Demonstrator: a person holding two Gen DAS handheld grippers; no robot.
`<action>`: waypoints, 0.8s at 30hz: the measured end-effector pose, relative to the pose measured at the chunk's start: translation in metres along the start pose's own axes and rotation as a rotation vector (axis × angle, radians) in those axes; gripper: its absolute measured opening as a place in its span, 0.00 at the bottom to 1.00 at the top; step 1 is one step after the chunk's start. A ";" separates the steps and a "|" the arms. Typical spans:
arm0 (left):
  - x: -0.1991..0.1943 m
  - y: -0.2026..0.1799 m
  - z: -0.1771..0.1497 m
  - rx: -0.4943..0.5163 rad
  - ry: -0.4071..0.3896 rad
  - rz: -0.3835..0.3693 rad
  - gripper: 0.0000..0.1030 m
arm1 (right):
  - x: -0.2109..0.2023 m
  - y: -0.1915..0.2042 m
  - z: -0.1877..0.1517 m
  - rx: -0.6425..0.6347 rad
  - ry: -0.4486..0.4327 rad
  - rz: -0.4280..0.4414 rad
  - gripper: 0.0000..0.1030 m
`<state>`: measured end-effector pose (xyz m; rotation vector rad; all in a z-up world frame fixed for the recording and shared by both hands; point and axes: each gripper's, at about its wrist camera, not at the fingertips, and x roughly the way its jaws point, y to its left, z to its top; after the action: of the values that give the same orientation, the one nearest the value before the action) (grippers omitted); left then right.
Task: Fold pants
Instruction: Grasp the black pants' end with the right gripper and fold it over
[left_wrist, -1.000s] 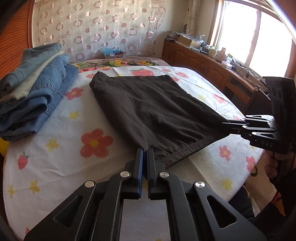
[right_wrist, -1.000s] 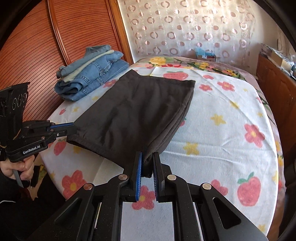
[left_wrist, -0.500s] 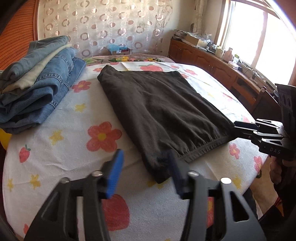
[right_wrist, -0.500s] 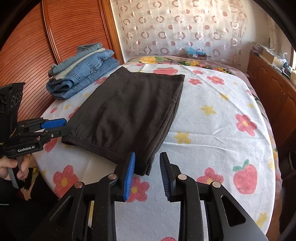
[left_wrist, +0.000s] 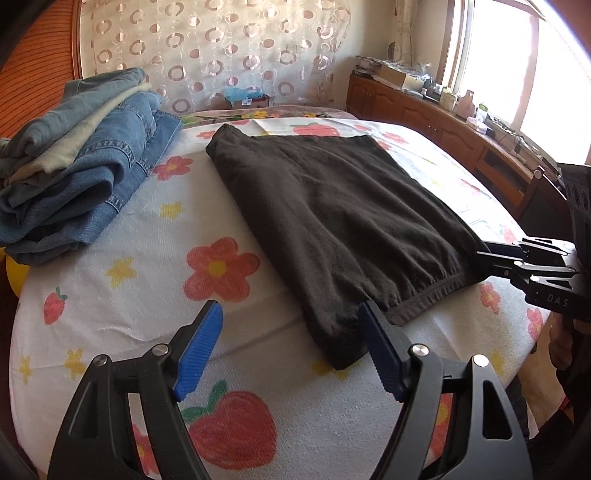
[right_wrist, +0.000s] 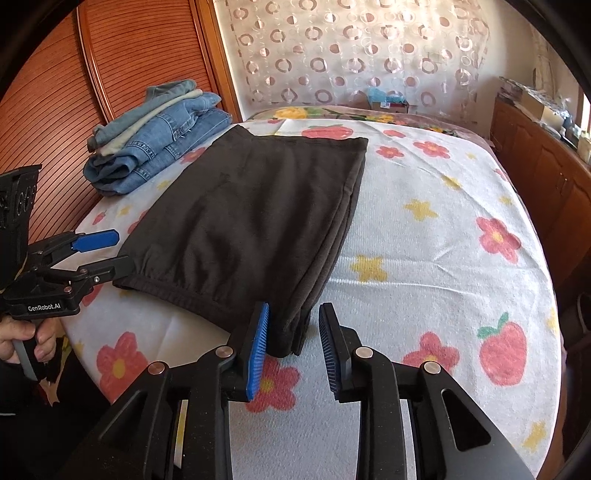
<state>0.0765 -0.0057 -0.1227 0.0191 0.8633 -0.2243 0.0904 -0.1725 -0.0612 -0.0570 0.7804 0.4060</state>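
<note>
At the near edge of the bed, your left gripper (left_wrist: 290, 349) stands wide apart, its jaws having just been opening; the blue ribbed pads (left_wrist: 199, 350) straddle the near left corner of the folded black pants (left_wrist: 332, 221) without pressing on it. Your right gripper (right_wrist: 293, 347) has also just let go: its jaws are parted more narrowly, the near right corner of the pants lying between the pads and free of both. The pants rest flat on the white towel-textured bedspread printed with red flowers, yellow stars and strawberries (right_wrist: 443, 240), elastic waistband toward you, folded lengthwise with the layered edge along the right side. Beyond the far left corner sits a stack of folded blue denim jeans (left_wrist: 81, 162) with a pale garment sandwiched in it, just beside the pants but apart. Behind: a sheer curtain with ring pattern (right_wrist: 351, 55), a ribbed wooden wardrobe door (right_wrist: 55, 103) to the left, a low wooden cabinet (left_wrist: 424, 118) under the window to the right.
</note>
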 end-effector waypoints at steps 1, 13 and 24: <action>0.002 0.001 -0.001 -0.002 0.004 0.000 0.74 | 0.000 0.001 0.000 -0.002 -0.003 -0.003 0.28; 0.002 0.001 -0.004 -0.003 -0.006 -0.027 0.60 | 0.000 0.003 -0.004 -0.023 -0.012 0.006 0.22; -0.002 -0.012 -0.002 0.028 -0.001 -0.110 0.07 | -0.002 0.000 -0.003 -0.027 -0.011 0.054 0.11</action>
<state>0.0713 -0.0169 -0.1217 -0.0026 0.8614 -0.3390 0.0867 -0.1739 -0.0622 -0.0588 0.7666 0.4674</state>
